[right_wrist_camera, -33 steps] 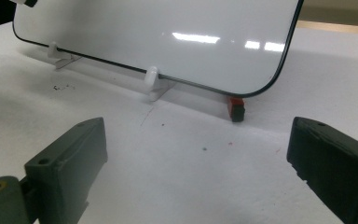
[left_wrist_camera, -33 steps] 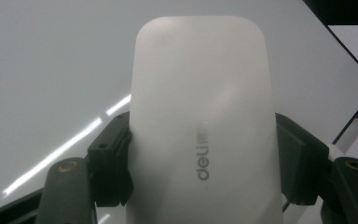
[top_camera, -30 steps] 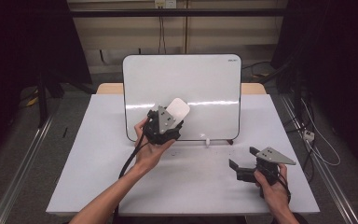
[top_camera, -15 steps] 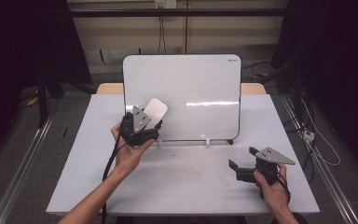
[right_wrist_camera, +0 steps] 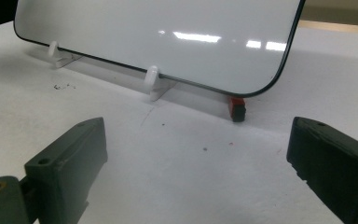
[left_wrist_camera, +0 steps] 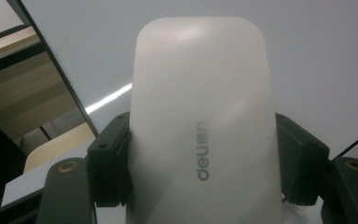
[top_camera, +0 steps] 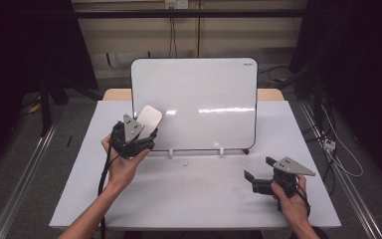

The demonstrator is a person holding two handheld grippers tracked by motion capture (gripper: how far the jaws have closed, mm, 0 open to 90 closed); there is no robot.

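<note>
While the left gripper (top_camera: 138, 133) squeezes the white eraser (left_wrist_camera: 200, 121) at the whiteboard's (top_camera: 204, 99) eight o'clock corner, keep the eraser flat and rub gently. The right gripper (right_wrist_camera: 196, 172) rests wide open, holding nothing, at four o'clock.

High view looks forward and down on the table (top_camera: 189, 199). Left gripper view sits close behind the eraser (left_wrist_camera: 203, 121), facing the whiteboard (top_camera: 194, 102). Right gripper view looks low across the table at the whiteboard's bottom edge.
</note>
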